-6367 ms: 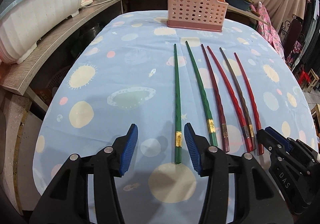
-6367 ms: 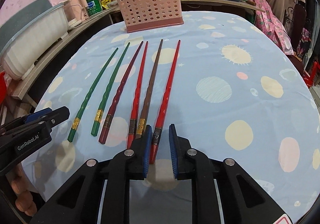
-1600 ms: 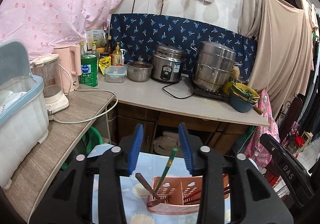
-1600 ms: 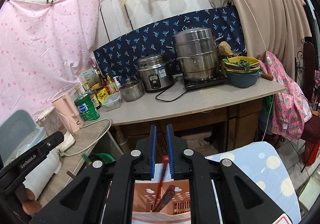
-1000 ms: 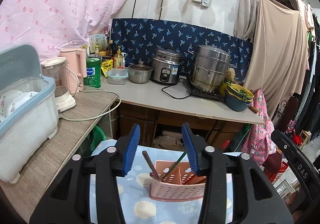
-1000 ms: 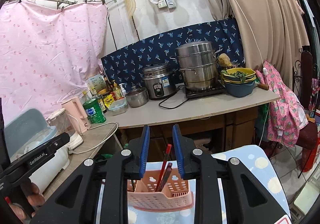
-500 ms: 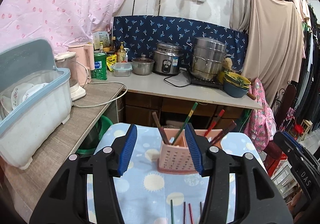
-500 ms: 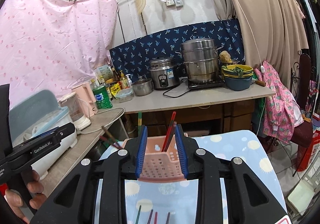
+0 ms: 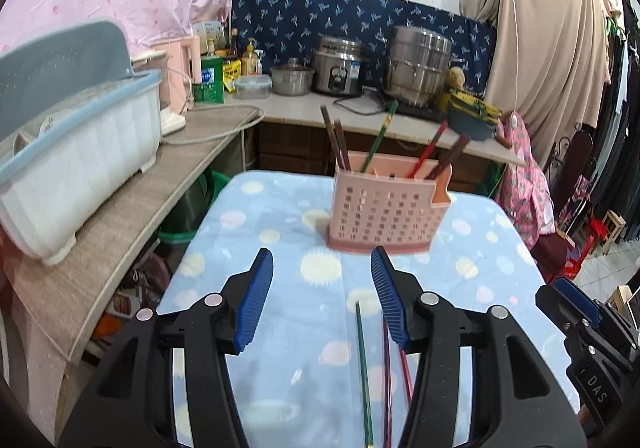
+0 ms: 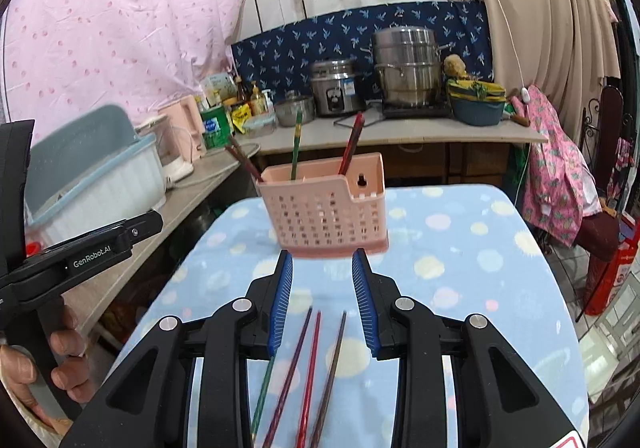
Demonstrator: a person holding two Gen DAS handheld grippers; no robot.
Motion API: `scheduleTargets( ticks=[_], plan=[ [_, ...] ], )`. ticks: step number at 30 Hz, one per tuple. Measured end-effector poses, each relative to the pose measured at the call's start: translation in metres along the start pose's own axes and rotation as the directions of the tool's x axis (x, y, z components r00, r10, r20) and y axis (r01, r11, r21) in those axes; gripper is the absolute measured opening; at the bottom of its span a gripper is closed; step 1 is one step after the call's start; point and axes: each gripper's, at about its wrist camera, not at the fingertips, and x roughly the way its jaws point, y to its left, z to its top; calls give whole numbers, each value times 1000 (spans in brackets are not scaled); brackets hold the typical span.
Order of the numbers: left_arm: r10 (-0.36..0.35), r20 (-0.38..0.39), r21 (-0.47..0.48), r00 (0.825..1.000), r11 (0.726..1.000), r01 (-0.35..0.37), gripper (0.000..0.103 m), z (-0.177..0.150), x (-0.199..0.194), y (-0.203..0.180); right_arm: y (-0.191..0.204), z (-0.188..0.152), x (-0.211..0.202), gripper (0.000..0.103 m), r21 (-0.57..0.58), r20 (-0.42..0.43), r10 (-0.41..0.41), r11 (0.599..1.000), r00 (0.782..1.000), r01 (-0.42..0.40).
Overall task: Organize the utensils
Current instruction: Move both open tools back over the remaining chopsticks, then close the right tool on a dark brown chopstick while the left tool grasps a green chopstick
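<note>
A pink perforated utensil holder [image 9: 386, 214] stands at the far end of the table and also shows in the right wrist view [image 10: 328, 214]. Several chopsticks stand in it, among them a green one [image 9: 378, 138] and a red one [image 9: 430, 148]. More chopsticks lie on the cloth near me: a green one [image 9: 363, 364], a dark red one [image 10: 290, 372], a red one [image 10: 308, 372] and a brown one [image 10: 330, 372]. My left gripper [image 9: 322, 296] is open and empty above the green chopstick's far end. My right gripper [image 10: 322, 300] is open and empty above the lying chopsticks.
The table has a light blue cloth with pastel spots [image 9: 280, 248]. A wooden shelf on the left carries a white dish rack with a blue rim [image 9: 76, 152]. A counter behind holds pots and a rice cooker [image 9: 338, 68]. A chair with pink cloth [image 10: 560, 176] stands at the right.
Both grippers have pulled back from the holder and tilted down, so the holder looks farther away and the chopsticks lying on the cloth have come into view. Both grippers stay open.
</note>
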Motion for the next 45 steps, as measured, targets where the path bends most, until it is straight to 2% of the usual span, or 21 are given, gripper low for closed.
scheduleTargets(
  ticks=[8,12,18,21,33,45],
  plan=[
    [-1,-102,18,995,1000,3,49,-59,0,-2,3,-60,-5,31,-27,-99,-39,999,994,36],
    [-8,-148,33,989,999,13,49,-83,3,-7,3,-90,-5,31,-12,-163,-32,999,986,30],
    [-44,-233,15,972,999,49,49,-116,11,-10,3,-123,1,31,-5,-235,-37,999,971,37],
    [-35,-256,21,966,999,42,49,-128,13,-11,4,-134,6,31,5,-261,-33,999,965,36],
    [-3,-330,29,944,999,13,49,-157,23,-6,6,-154,26,31,18,-315,-43,999,948,51],
    [1,-346,32,938,999,11,49,-163,26,-4,6,-164,37,29,13,-341,-58,998,938,66]
  ],
)
